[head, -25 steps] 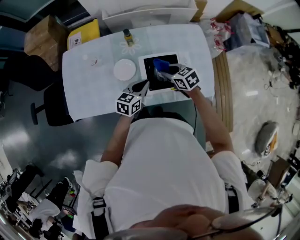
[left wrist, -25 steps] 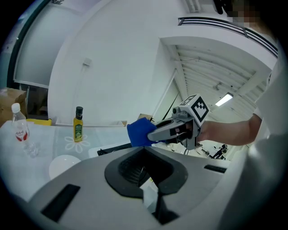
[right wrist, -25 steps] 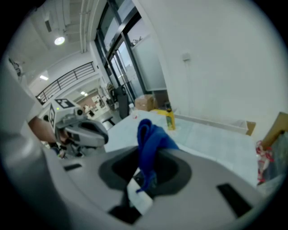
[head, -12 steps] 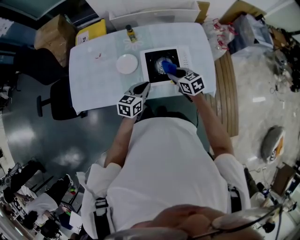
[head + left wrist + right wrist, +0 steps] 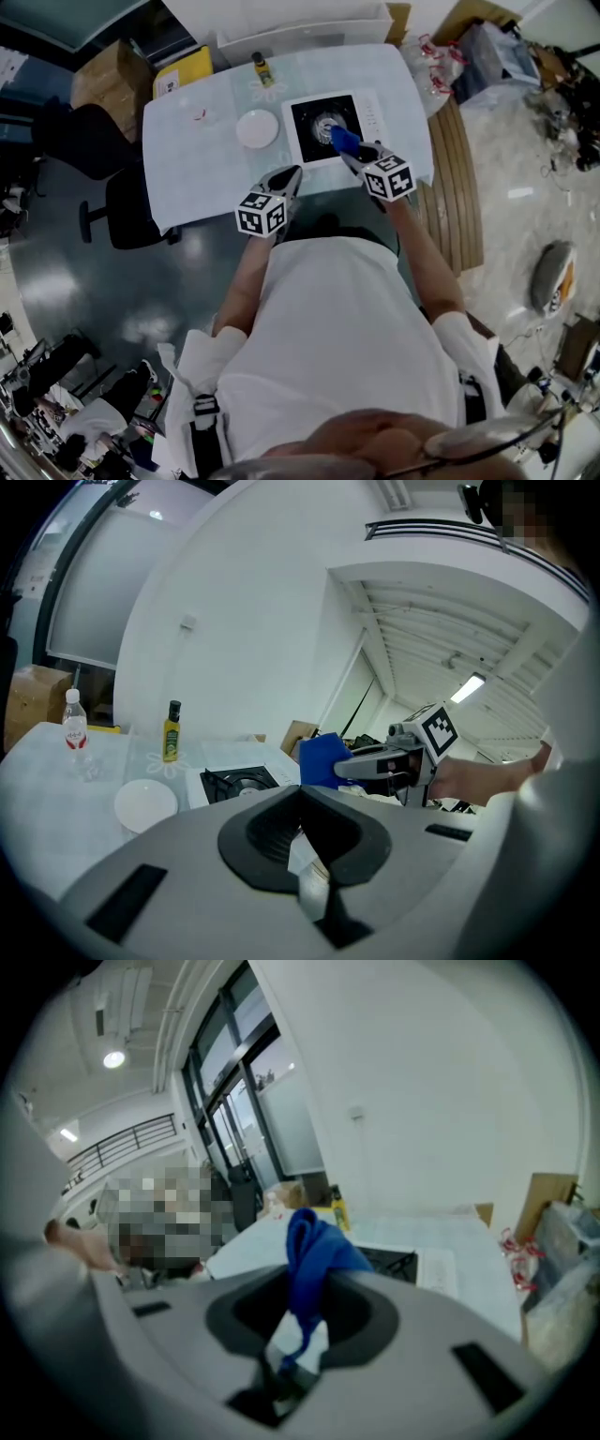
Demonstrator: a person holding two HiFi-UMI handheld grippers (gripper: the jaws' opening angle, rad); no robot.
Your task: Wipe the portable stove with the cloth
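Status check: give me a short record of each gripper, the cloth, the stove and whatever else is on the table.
left gripper: jaws together, nothing held, at the table's near edge, left of the stove
right gripper: jaws shut on the cloth
cloth: blue, bunched, over the stove's near right part; contact cannot be told
stove: white body, black burner top
table: white
other items: white plate left of the stove; yellow bottle at the far edge
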